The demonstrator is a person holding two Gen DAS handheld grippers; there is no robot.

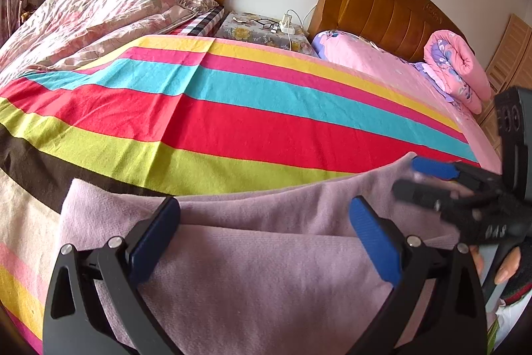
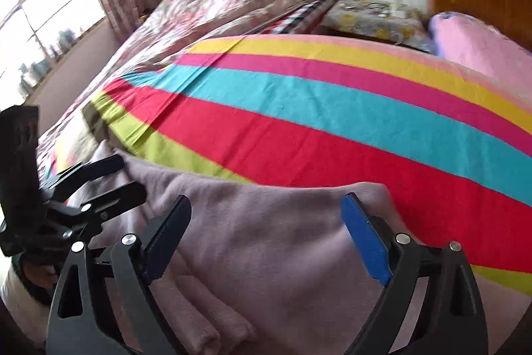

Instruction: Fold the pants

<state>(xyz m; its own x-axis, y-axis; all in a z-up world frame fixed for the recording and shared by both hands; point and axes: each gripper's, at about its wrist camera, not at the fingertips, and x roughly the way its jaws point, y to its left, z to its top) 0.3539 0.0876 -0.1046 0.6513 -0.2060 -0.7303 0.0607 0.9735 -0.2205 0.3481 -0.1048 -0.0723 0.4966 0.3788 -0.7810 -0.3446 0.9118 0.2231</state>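
Observation:
The pale mauve pants (image 1: 266,255) lie folded in layers on the striped blanket (image 1: 232,128) at the near edge of the bed; they also show in the right wrist view (image 2: 266,255). My left gripper (image 1: 266,238) is open, its blue pads (image 1: 375,238) spread wide just above the cloth, holding nothing. My right gripper (image 2: 266,235) is open above the pants' right part, with nothing between its fingers. It appears at the right of the left wrist view (image 1: 429,178), fingers apart. The left gripper shows at the left of the right wrist view (image 2: 109,178).
A floral quilt (image 1: 99,15) lies heaped on the far bed at left. A nightstand (image 1: 262,29) with glasses and a charger stands between two wooden headboards. A rolled pink quilt (image 1: 459,65) and a pink pillow (image 1: 359,52) sit at the right. A window (image 2: 43,5) is at the left.

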